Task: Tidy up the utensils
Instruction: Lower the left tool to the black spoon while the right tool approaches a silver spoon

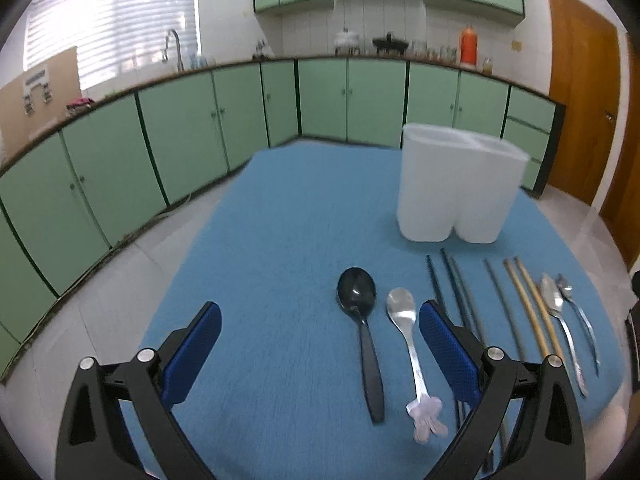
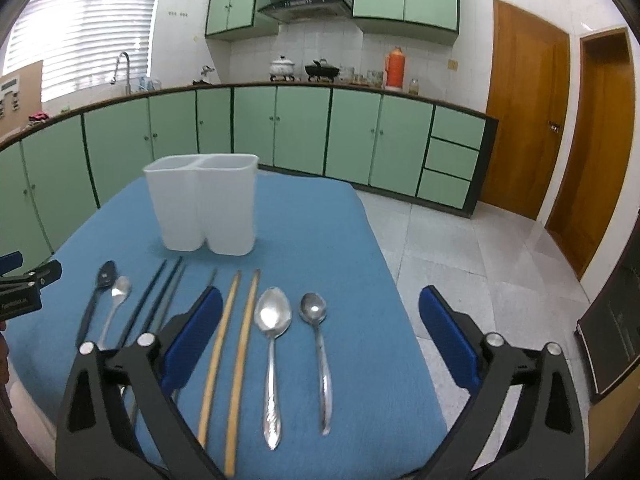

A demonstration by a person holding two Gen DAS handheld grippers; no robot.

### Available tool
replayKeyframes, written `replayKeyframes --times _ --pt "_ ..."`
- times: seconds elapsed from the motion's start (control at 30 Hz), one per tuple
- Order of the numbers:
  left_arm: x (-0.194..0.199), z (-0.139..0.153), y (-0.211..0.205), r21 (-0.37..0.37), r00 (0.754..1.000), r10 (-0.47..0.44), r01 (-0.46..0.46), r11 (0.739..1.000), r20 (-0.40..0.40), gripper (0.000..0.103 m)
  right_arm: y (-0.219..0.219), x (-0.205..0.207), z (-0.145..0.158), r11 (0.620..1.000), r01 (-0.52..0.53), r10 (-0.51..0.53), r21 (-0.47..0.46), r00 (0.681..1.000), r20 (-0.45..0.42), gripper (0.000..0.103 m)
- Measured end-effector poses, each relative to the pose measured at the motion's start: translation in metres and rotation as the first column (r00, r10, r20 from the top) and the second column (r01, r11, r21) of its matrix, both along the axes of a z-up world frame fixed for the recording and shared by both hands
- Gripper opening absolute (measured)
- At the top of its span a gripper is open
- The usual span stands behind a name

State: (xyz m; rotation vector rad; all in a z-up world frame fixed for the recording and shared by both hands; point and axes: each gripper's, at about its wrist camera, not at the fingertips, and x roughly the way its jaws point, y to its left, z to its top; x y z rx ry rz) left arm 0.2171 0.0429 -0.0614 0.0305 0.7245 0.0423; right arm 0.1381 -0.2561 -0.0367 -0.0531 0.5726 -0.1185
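Utensils lie in a row on the blue table [image 1: 280,220]. In the left wrist view a black spoon [image 1: 356,292] and a silver spoon with a flower-shaped handle end [image 1: 402,308] lie between the fingers of my open left gripper [image 1: 320,312], below it on the cloth. Dark chopsticks [image 1: 436,280] run beside its right finger. In the right wrist view my right gripper [image 2: 320,296] is open above two wooden chopsticks [image 2: 240,320], a large silver spoon [image 2: 273,316] and a smaller silver spoon [image 2: 314,312]. A white two-compartment holder [image 2: 204,208] stands upright behind the row.
The table's right edge [image 2: 400,300] drops to a tiled floor [image 2: 480,248]. Green kitchen cabinets [image 2: 300,136] line the far wall, with wooden doors [image 2: 528,112] at the right. My left gripper's tip [image 2: 24,280] shows at the left edge of the right wrist view.
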Motion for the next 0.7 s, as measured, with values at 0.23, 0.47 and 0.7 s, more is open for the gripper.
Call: replayKeyframes --times 0.23,0.47,0.7 --pt "0.056 -0.020 0.001 0.018 0.994 0.022 -0.021 1.000 -0.111 0.097 -0.008 0.037 -0.013 1.000 -0.016 0.017 0.011 0.996 -0.086 0.072" --pt "0.076 -0.036 -0.005 0.014 0.984 -0.008 0.011 1.000 -0.176 0.096 -0.020 0.063 -0.027 0.999 -0.003 0.009 0.036 0.989 -0.150 0.063" --pt "0.094 -0.047 -0.005 0.000 0.976 -0.010 0.010 1.000 -0.217 0.091 -0.022 0.073 -0.031 0.999 -0.008 0.013 0.036 0.987 -0.162 0.062"
